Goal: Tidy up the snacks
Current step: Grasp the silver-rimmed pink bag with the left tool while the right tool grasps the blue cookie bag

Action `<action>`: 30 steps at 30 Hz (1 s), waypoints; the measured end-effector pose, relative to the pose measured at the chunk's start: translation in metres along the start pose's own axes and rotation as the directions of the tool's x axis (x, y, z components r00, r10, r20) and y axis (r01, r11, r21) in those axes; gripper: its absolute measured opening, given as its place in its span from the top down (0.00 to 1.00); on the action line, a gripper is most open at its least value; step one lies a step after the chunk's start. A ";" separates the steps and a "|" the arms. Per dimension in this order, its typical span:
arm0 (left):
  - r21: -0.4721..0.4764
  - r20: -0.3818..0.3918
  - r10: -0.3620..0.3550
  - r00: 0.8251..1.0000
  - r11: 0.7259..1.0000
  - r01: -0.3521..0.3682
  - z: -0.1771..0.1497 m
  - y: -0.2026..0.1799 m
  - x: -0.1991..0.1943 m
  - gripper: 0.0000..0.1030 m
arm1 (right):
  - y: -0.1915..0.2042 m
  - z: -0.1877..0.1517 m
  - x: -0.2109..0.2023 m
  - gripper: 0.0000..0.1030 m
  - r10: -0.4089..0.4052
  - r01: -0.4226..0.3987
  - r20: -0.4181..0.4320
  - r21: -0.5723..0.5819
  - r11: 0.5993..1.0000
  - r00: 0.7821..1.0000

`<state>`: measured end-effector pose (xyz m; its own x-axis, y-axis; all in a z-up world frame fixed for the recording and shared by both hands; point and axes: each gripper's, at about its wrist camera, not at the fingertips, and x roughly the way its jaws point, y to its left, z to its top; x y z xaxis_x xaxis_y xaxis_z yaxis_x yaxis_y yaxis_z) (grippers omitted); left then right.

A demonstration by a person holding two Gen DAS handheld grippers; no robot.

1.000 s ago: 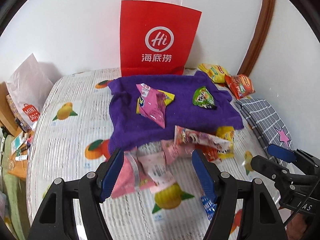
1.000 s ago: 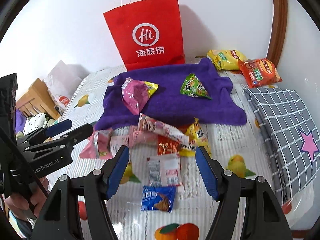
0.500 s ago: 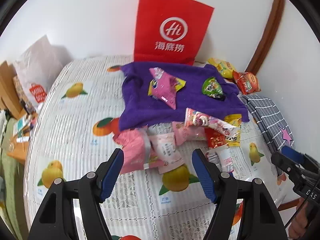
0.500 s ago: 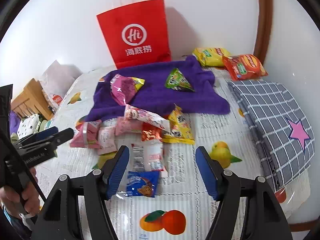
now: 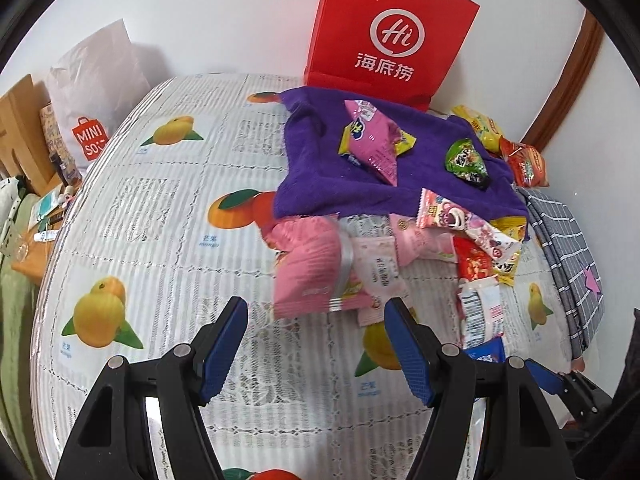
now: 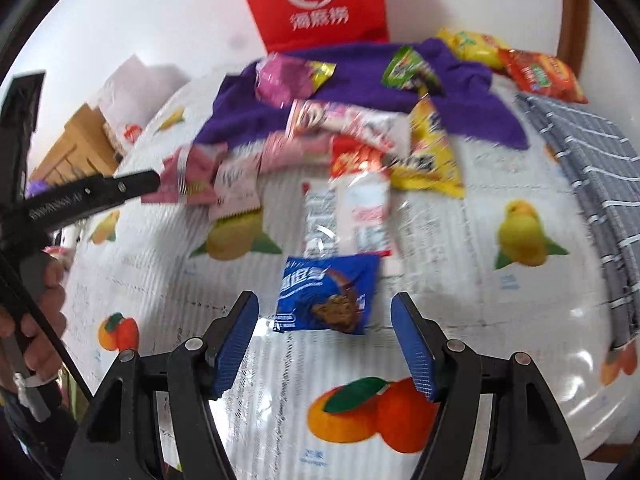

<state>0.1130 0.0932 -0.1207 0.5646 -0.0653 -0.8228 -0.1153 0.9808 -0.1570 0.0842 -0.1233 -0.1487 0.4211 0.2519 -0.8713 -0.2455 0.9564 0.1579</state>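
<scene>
Several snack packets lie on a fruit-print tablecloth (image 5: 160, 240). A big pink packet (image 5: 308, 268) lies just ahead of my open, empty left gripper (image 5: 316, 344). A blue cookie packet (image 6: 326, 294) lies just ahead of my open, empty right gripper (image 6: 326, 344). A white packet (image 6: 348, 216), a red one (image 6: 356, 160) and a yellow one (image 6: 432, 160) lie beyond it. A purple towel (image 5: 320, 168) holds a pink packet (image 5: 376, 144) and a green packet (image 5: 466, 160).
A red paper bag (image 5: 388, 36) stands against the wall behind the towel. Yellow (image 6: 468, 46) and orange (image 6: 540, 74) chip bags lie at the back right. A grey checked cloth (image 6: 592, 152) covers the right edge. A white Miniso bag (image 5: 92, 92) stands at left.
Both grippers have moved down and closer to the table. The right one now hovers just behind the blue cookie packet; the left has drawn back and left of the pink packet.
</scene>
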 end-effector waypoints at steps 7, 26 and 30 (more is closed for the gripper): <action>-0.015 -0.007 -0.018 1.000 1.000 0.018 -0.002 0.011 0.010 0.33 | 0.009 -0.003 0.025 0.34 -0.074 0.074 -0.009 -0.024 0.997 0.997; -0.011 -0.004 0.030 1.000 0.999 -0.030 0.018 -0.007 0.048 0.33 | -0.003 -0.003 -0.002 0.47 -0.079 0.082 0.048 -0.067 0.994 0.996; -0.029 -0.025 0.035 0.999 0.999 -0.036 0.019 -0.004 0.061 0.33 | -0.012 0.003 -0.014 0.71 -0.051 0.053 0.046 -0.041 0.998 0.998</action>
<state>0.1632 0.0883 -0.1603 0.5393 -0.0351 -0.8414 -0.1597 0.9767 -0.1432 0.0839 -0.1378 -0.1373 0.4728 0.2089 -0.8561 -0.2585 0.9616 0.0919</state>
